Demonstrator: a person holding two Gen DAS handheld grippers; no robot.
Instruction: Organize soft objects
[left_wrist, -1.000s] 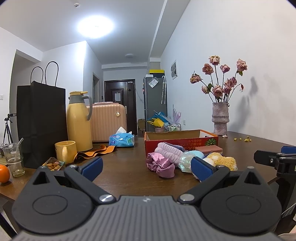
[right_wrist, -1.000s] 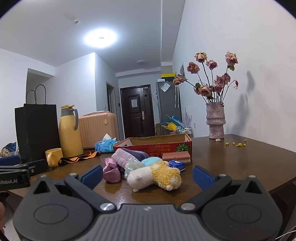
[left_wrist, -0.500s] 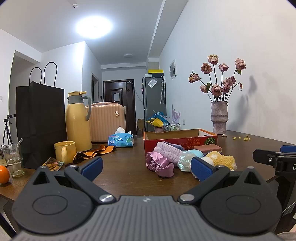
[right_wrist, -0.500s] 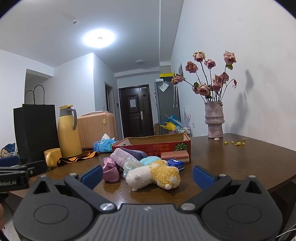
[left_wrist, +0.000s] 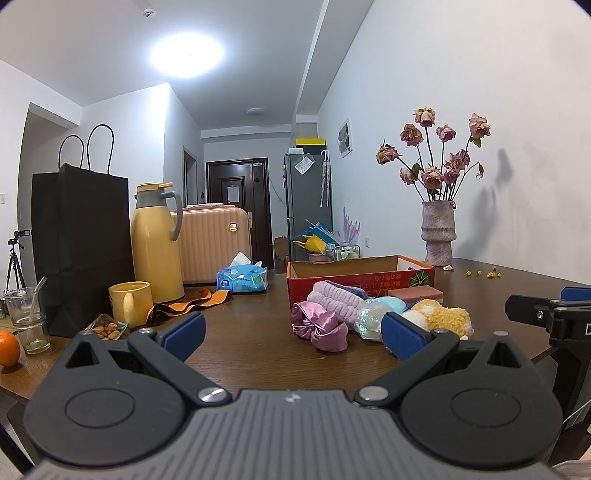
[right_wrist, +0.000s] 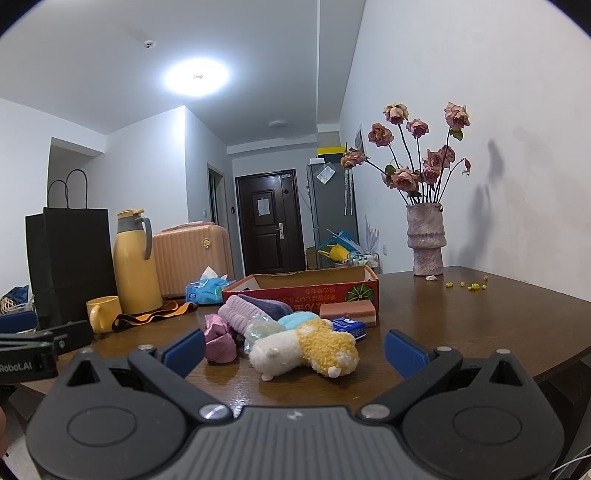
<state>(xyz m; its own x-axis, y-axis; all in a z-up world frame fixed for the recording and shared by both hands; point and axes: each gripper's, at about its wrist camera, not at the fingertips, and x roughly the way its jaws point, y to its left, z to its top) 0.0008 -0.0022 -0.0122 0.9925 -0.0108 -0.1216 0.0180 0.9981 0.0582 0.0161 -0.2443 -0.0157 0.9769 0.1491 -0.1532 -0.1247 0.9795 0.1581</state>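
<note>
Table: dark wood, everything you need sits on it.
Black bag: far left, upright, handles up.
Suitcase: peach, behind the table, past the flask.
Vase: by the right wall, dried roses in it, a few yellow bits on the table near it.
Flask: yellow, grey handle, just right of the black bag.
Box: red cardboard, open top, mid-table; nothing shows above its rim, inside is hidden from you.
Soft pile: your target, bunched on the table touching the front of the box.
Plush toy: white and yellow, lying on its side, nearest your right claw.
Pink towel roll: leans against the box front, a purple cloth beside it.
Satin pouch: pink, left end of the pile, nearest your left claw.
Blue puff: behind the plush toy; a clear crinkly ball is just left of it.
Sponge block: pink, against the box front, a small blue packet in front of it.
Mug: yellow, in front of the flask.
Left claw: spread wide, holding nothing, short of the pile.
Right claw: spread wide, holding nothing, lined up on the plush toy, no contact.
</note>
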